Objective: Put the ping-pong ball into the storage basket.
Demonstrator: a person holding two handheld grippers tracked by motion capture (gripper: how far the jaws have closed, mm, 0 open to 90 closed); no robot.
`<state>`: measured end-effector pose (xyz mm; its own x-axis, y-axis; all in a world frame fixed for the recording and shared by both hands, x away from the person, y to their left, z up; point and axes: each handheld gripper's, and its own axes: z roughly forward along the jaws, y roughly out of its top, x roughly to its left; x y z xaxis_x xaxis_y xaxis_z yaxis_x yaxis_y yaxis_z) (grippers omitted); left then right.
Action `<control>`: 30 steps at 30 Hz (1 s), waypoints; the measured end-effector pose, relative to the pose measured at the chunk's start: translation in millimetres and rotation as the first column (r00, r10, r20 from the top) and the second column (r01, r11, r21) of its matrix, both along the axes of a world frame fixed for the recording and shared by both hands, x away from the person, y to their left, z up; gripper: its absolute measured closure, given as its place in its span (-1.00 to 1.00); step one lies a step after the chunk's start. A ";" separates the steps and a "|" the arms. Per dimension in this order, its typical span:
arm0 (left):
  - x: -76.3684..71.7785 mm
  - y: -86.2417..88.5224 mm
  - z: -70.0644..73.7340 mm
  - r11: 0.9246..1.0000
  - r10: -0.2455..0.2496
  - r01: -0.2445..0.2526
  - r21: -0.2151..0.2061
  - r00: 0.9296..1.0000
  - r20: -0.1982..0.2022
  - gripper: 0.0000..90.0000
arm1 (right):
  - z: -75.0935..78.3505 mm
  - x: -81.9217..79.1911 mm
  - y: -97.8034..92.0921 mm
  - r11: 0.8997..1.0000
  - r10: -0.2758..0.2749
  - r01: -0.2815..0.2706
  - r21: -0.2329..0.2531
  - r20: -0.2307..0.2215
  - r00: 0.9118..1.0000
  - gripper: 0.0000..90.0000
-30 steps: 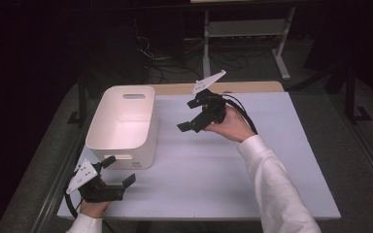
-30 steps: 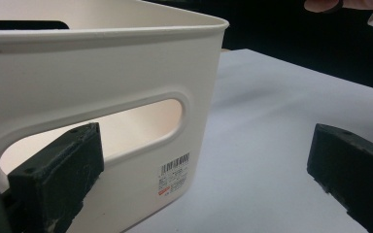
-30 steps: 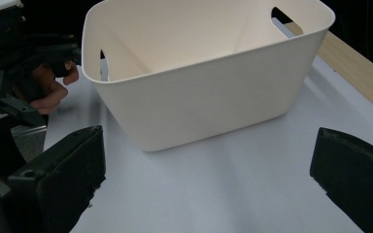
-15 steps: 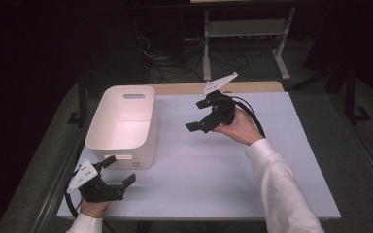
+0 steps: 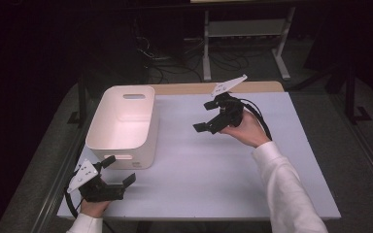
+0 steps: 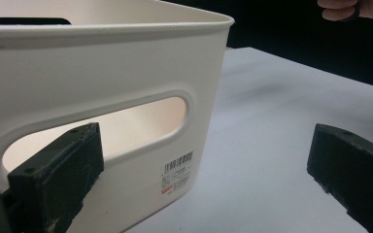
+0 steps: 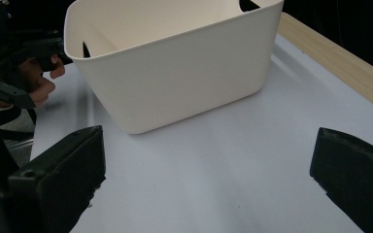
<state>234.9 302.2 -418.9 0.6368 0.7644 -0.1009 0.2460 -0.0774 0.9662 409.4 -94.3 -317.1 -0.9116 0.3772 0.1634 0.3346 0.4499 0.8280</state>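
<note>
In the left gripper view the white bin (image 6: 126,73) runs off the frame at 9 and 12 o'clock, and the print on its barcode label (image 6: 177,171) is too small to read. At 1 o'clock the person's other hand (image 6: 342,9) is cut by the top edge. In the right gripper view the bin's far rim is cropped at 12 o'clock, and the left gripper (image 7: 9,73) is cut off at 9 o'clock. In the high view the white sleeve (image 5: 291,194) leaves the frame at 5 o'clock.

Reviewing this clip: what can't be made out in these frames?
- Small barcode label on the white plastic bin: print too small, left gripper view.
- Bin floor: hidden by its own wall, both gripper views.
- Right gripper: far jaw merges with its body, high view.
- Room beyond white table: too dark.
</note>
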 end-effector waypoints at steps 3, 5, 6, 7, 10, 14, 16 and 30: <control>-0.4 0.3 0.4 1.000 0.003 -0.003 0.003 1.000 -0.005 -1.00 | -1.5 -1.2 -5.0 1.000 -0.009 0.009 0.003 0.000 1.000 -1.00; -0.7 0.2 0.4 1.000 0.003 -0.003 0.002 1.000 -0.004 -1.00 | -3.4 -1.9 -7.7 1.000 -0.014 0.014 -0.001 -0.006 1.000 -1.00; -0.8 -0.1 0.3 1.000 0.003 -0.003 0.000 1.000 -0.004 -1.00 | -4.6 -2.7 -9.2 1.000 -0.015 0.015 -0.002 -0.008 1.000 -1.00; -0.8 -0.1 0.3 1.000 0.002 -0.002 0.000 1.000 -0.004 -1.00 | -5.9 -3.5 -10.6 1.000 -0.016 0.016 -0.006 -0.010 1.000 -1.00; -0.7 0.0 0.3 1.000 0.001 -0.001 0.003 1.000 -0.005 -1.00 | -9.6 -5.7 -15.3 1.000 -0.024 0.024 -0.008 -0.011 1.000 -1.00; -0.6 -0.1 0.3 1.000 0.001 -0.001 0.002 1.000 -0.007 -1.00 | -13.0 -7.3 -23.1 0.999 -0.036 0.036 -0.005 -0.010 0.999 -1.00; -0.4 0.4 0.3 1.000 0.003 -0.003 0.007 1.000 -0.009 -1.00 | -14.3 -8.0 -26.6 0.999 -0.042 0.042 -0.003 -0.013 0.999 -1.00; -0.5 -0.2 0.3 1.000 -0.002 0.002 -0.001 1.000 -0.004 -1.00 | -22.2 -15.6 -44.1 0.997 -0.072 0.072 0.017 -0.010 0.997 -1.00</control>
